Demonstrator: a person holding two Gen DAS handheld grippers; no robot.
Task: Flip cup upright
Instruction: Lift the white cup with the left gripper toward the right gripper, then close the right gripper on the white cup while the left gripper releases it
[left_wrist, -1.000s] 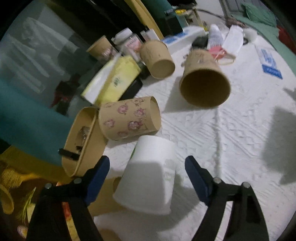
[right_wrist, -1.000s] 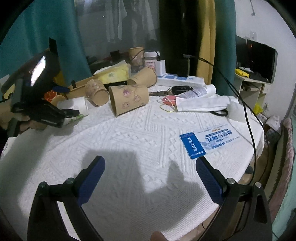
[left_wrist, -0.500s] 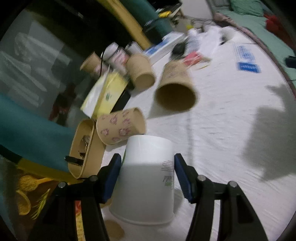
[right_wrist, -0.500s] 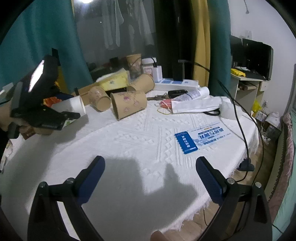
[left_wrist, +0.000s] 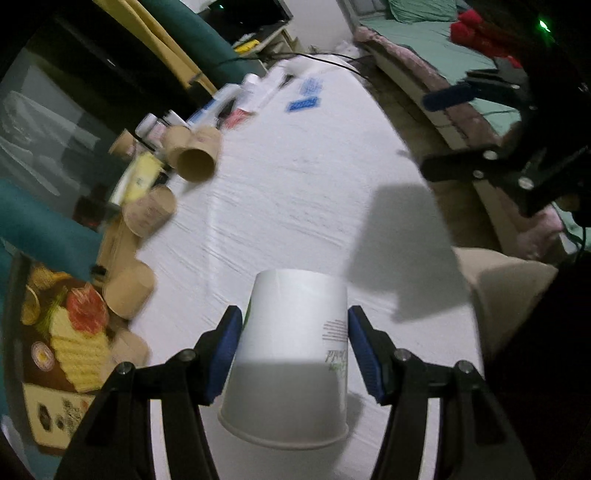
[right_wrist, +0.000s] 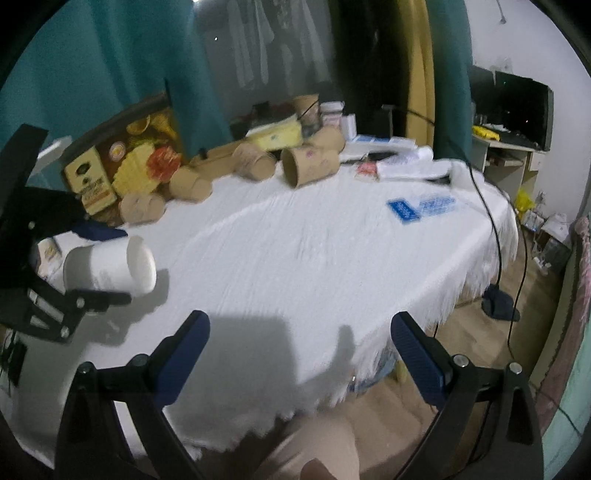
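Clamping the white cup (left_wrist: 295, 354) by its sides, the left gripper (left_wrist: 293, 354) holds it clear above the table (left_wrist: 303, 192), giving room to turn it; the right gripper (right_wrist: 299, 354) waits empty, jaws apart.

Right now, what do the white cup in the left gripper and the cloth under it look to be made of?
White cup: looks like paper, matte, with a rolled rim and small printed text on the wall; thin plastic can't be ruled out. The left gripper has it clamped between its blue pads.
Tablecloth: white woven fabric, going by the raised embossed pattern and the fringe along its edge.
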